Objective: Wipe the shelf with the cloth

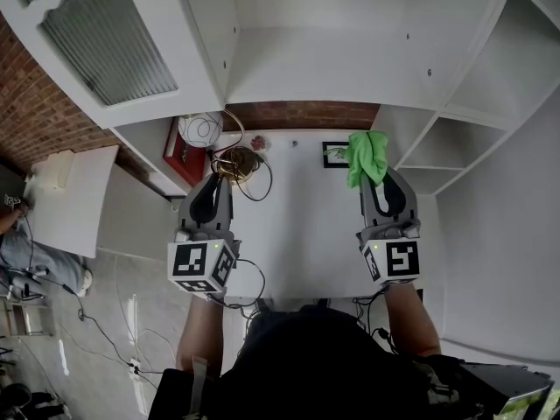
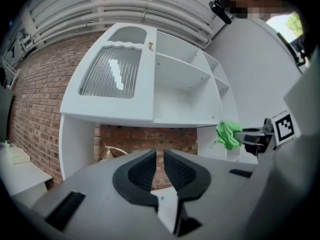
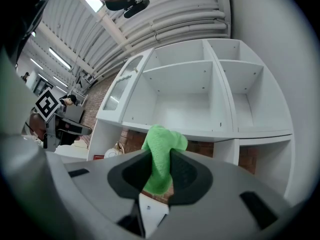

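A bright green cloth [image 1: 366, 154] bunches between the jaws of my right gripper [image 1: 378, 182], which is shut on it; in the right gripper view the cloth [image 3: 161, 156] sticks up past the fingertips. The white shelf unit [image 1: 350, 59] rises ahead, its wide middle shelf [image 3: 185, 126] bare, with smaller compartments [image 3: 255, 104] on the right. My left gripper [image 1: 213, 182] hangs level with the right one, over the white table, jaws nearly together and holding nothing. The left gripper view shows the cloth [image 2: 228, 134] off to the right.
A white table [image 1: 297, 226] stands under both grippers. At its back lie a white globe lamp [image 1: 199, 129], brass wire pieces [image 1: 234, 160], a red item [image 1: 182, 160] and a small framed picture [image 1: 334, 153]. A glass-fronted cabinet door [image 1: 105, 42] stands open at left. Brick wall behind.
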A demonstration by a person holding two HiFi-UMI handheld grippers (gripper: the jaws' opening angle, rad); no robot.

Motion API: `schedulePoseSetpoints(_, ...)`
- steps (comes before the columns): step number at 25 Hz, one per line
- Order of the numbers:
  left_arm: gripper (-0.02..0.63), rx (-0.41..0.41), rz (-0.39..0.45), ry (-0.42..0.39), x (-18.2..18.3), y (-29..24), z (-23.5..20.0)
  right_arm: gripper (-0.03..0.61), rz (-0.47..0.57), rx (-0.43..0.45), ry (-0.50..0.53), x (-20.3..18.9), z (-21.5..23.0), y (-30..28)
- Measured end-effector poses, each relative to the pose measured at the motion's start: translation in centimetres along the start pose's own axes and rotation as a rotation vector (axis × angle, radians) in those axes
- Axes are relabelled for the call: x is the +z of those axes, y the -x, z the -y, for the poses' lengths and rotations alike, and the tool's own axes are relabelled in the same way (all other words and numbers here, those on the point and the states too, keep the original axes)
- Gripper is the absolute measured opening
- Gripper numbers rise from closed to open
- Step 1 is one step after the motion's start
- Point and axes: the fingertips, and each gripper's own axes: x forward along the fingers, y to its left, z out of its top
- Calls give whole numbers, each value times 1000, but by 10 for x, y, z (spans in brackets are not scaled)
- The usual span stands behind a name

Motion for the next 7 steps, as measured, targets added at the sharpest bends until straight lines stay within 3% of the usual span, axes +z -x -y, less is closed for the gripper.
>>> schedulePoseSetpoints(7,46,15,4,3,-1,-4,13,91,5,19,-3,-2,11,1)
